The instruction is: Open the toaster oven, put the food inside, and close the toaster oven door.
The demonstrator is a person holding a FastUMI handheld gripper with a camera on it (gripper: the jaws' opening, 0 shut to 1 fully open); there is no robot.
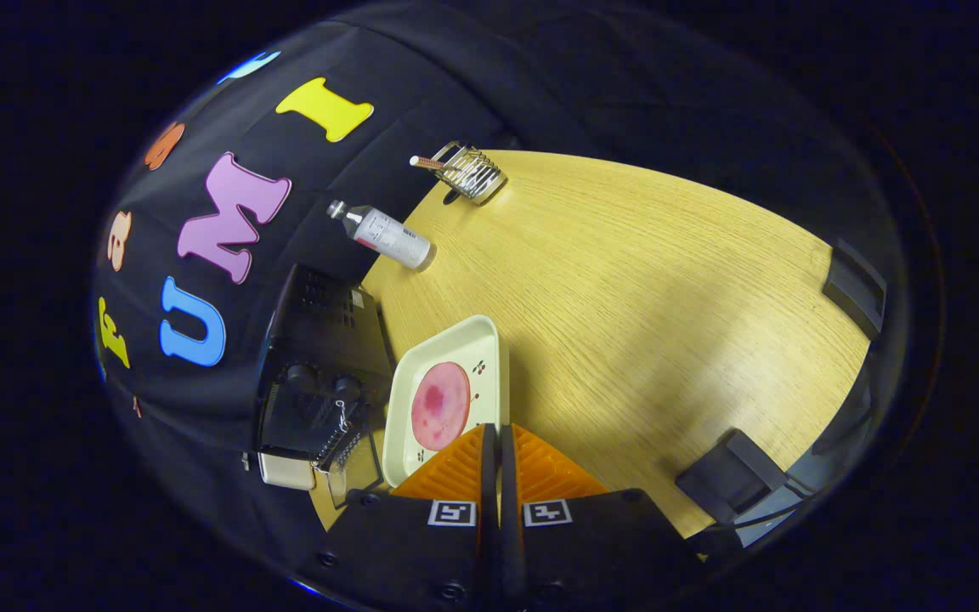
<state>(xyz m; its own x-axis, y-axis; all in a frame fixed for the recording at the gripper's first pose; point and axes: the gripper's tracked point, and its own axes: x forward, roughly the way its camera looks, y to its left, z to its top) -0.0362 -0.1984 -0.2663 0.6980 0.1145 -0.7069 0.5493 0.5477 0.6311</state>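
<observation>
A light wooden table point(642, 289) stands against the booth's black cloth wall point(421, 51), evenly lit.

bottle point(381, 234): lying on its side at counter edge | wire rack point(470, 172): far corner | counter point(642, 297): light wood

Big bare stretch of wooden table point(642, 280) beyond the closed gripper point(494, 442). The tray point(447, 348), toaster oven point(319, 374), bottle point(383, 234) and wire rack point(472, 174) crowd one side.
</observation>
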